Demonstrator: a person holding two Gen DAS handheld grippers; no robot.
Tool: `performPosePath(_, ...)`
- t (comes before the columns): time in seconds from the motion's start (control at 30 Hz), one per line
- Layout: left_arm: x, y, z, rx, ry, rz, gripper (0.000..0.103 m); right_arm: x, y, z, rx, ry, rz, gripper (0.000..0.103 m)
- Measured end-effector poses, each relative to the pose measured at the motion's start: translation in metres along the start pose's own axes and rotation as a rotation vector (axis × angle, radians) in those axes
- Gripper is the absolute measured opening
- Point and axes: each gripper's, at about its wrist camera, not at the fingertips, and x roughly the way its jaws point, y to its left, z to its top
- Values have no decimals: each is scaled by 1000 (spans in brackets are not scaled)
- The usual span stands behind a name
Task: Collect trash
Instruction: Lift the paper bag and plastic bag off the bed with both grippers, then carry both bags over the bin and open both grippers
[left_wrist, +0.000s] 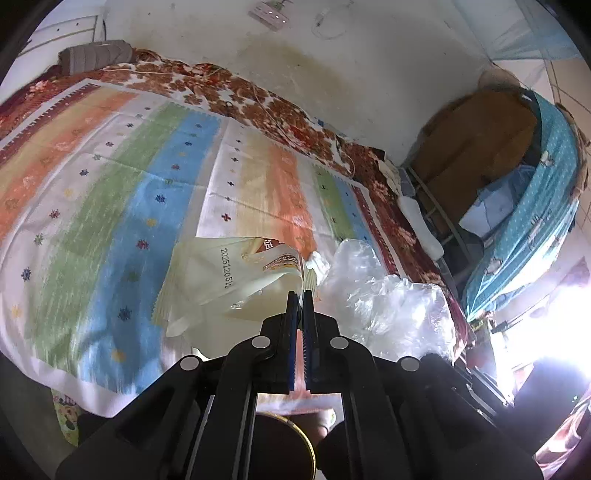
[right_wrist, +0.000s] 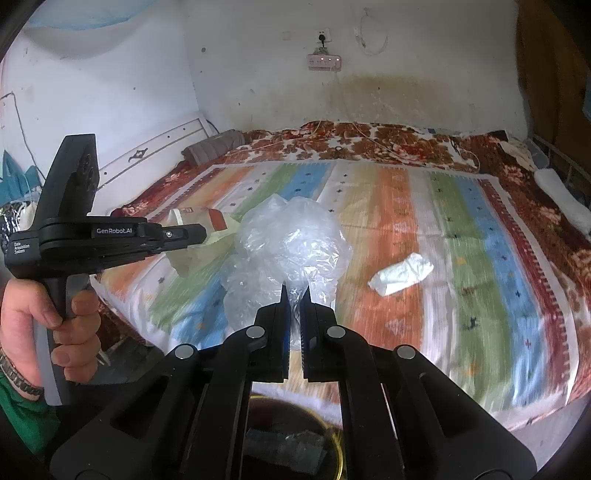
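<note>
My left gripper (left_wrist: 303, 295) is shut on a cream snack wrapper (left_wrist: 229, 273) with a printed date and holds it above the bed. It also shows in the right wrist view (right_wrist: 192, 230) at the left, with the wrapper (right_wrist: 207, 240) at its tip. My right gripper (right_wrist: 294, 291) is shut on a crumpled clear plastic bag (right_wrist: 291, 240), which also shows in the left wrist view (left_wrist: 384, 302). A crumpled white tissue (right_wrist: 400, 274) lies on the striped bedspread to the right. A dark round bin with a gold rim (right_wrist: 338, 446) sits below the grippers.
The bed has a striped, colourful cover (right_wrist: 424, 229) over a floral blanket (right_wrist: 369, 142). A grey pillow (right_wrist: 216, 146) lies by the headboard. A power strip (right_wrist: 324, 62) hangs on the wall. A brown cabinet (left_wrist: 476, 147) and blue cloth (left_wrist: 535, 221) stand beyond the bed's foot.
</note>
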Motion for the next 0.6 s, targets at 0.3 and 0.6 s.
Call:
performPosePath(0.3,-12,2,-27,-38,34,-29,2,-16,-4,-27,24,47,-27,3)
performPosePath(0.6,-20,-14,-61,33,74,-18,2,-27,-1,-54,33,89,-24,3)
